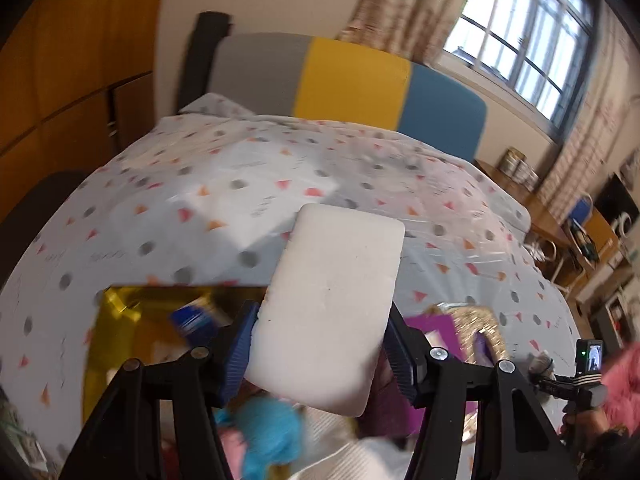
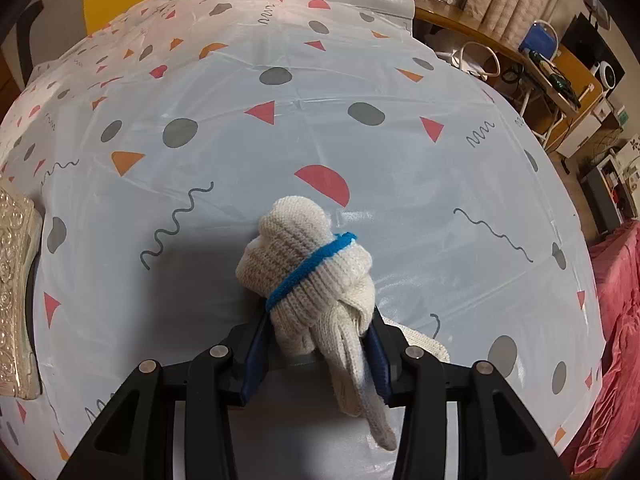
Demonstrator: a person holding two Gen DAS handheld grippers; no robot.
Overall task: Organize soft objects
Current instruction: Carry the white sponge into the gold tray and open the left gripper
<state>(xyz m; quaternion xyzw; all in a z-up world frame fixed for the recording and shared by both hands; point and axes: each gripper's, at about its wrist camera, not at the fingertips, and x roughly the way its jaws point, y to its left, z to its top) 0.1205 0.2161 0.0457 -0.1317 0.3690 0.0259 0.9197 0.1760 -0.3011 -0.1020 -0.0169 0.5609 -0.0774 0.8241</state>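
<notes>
My left gripper [image 1: 320, 344] is shut on a white rectangular sponge [image 1: 332, 300] and holds it above the bed. Below it lie a gold box [image 1: 120, 320], a blue fluffy thing [image 1: 268, 436], a white knit cloth [image 1: 344, 452] and a purple and gold glitter bag [image 1: 460, 328]. My right gripper [image 2: 316, 352] is shut on a bundled white knit glove [image 2: 308, 264] with a blue band, held just above the patterned bed cover [image 2: 280, 132]. The right gripper also shows in the left wrist view [image 1: 584, 376], at the far right.
A silver embossed box [image 2: 16, 280] lies at the left edge of the right wrist view. A pink fluffy cloth [image 2: 616, 340] lies to the right of the bed. A grey, yellow and blue headboard [image 1: 352, 80] stands behind. Desks with clutter [image 2: 540, 60] stand at the right.
</notes>
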